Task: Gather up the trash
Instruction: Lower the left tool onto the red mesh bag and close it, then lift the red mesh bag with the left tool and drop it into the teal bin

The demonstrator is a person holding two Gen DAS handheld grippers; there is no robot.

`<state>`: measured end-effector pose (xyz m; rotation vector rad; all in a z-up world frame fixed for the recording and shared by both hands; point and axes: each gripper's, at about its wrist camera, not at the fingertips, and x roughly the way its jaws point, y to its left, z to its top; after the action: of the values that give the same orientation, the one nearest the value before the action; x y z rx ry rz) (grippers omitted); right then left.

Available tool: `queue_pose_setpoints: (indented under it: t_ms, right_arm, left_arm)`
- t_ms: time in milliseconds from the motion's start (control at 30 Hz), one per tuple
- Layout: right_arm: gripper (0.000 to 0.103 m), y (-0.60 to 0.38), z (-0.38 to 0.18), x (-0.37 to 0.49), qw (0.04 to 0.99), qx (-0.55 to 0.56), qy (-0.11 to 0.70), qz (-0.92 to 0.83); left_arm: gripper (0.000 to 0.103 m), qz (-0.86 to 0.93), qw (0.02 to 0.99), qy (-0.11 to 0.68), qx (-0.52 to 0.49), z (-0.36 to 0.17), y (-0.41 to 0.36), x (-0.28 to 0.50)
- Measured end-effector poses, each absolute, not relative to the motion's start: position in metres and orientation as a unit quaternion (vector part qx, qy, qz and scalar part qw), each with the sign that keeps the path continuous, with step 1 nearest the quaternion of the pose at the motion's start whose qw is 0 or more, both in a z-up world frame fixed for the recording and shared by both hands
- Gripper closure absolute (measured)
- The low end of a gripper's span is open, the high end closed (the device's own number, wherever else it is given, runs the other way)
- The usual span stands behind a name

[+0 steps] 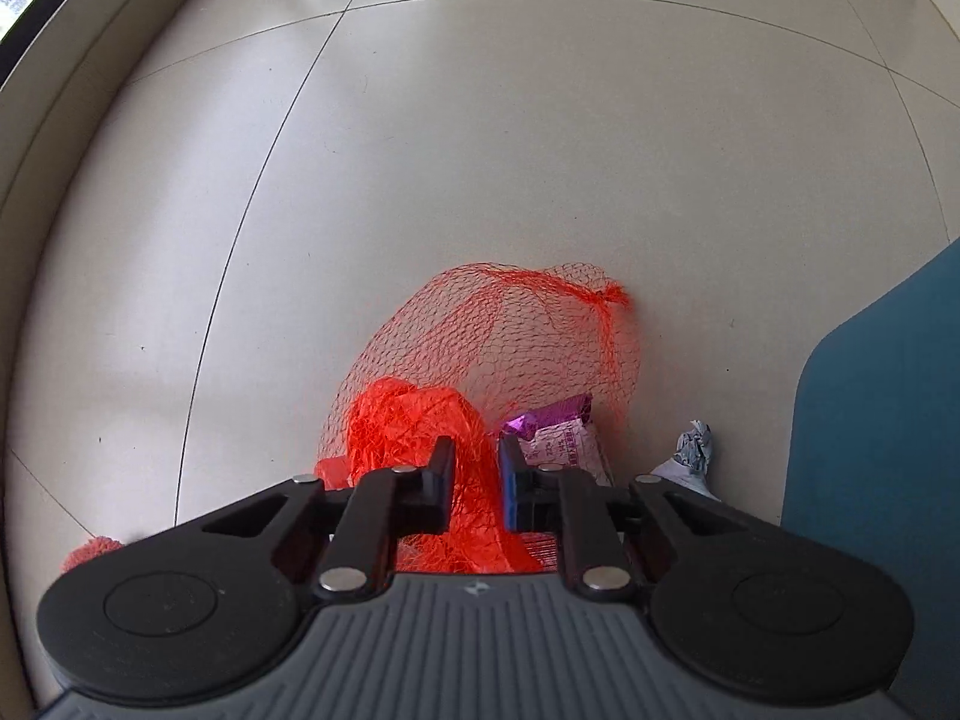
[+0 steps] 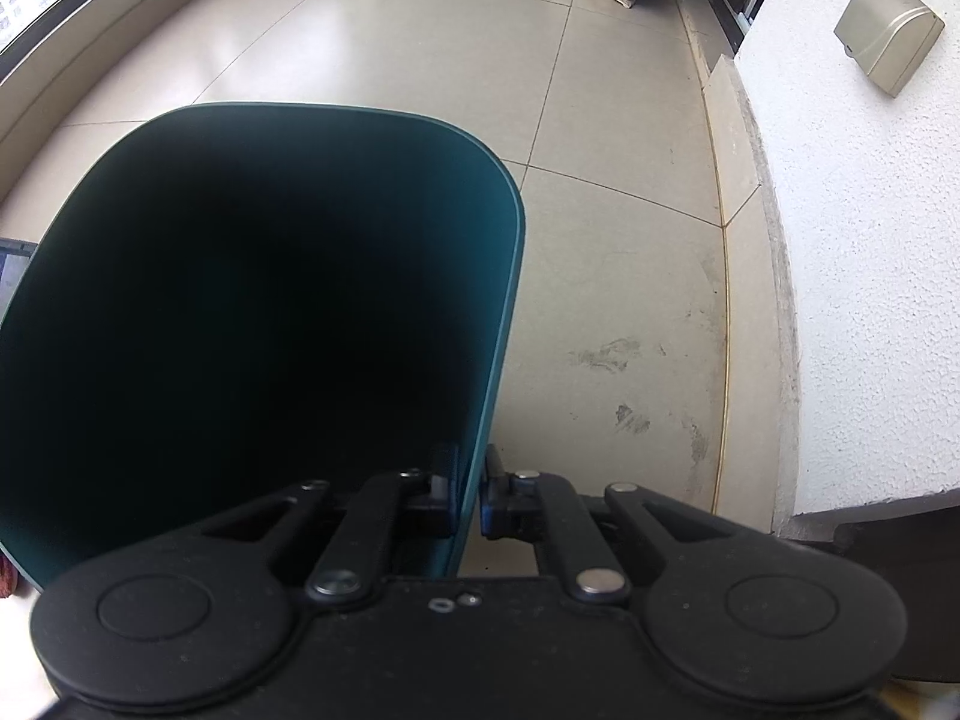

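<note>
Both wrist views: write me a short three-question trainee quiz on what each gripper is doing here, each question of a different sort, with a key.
1. True or false: the left gripper is shut on the red mesh bag.
2. The right gripper grips which part of the teal bin? A. its base B. its rim wall C. a handle
3. Fill in: beside the mesh, a wrapper with a ______ end lies on the tiled floor.

Key: 1 true; 2 B; 3 purple.
</note>
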<state>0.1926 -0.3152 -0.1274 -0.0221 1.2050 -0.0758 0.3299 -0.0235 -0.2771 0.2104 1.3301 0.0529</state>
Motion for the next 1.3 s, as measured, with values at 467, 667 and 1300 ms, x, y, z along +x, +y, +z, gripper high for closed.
queue_pose_setpoints:
  t_ms: [467, 667, 1300]
  right_arm:
    - [0.094, -0.308, -0.129, 0.174, 0.826, -0.051, 0.561, -0.009]
    - [0.093, -0.301, -0.129, 0.163, 0.827, -0.074, 0.558, 0.008]
    - [0.092, -0.327, -0.128, 0.168, 0.820, -0.031, 0.572, 0.019]
  left_arm:
    - [0.099, 0.021, 0.813, 0.579, 0.056, -0.156, 0.024, 0.277]
    - [0.099, -0.008, 0.826, 0.563, 0.032, -0.094, 0.024, 0.245]
    - [0.099, -0.218, 0.839, 0.497, 0.030, 0.021, -0.167, 0.183]
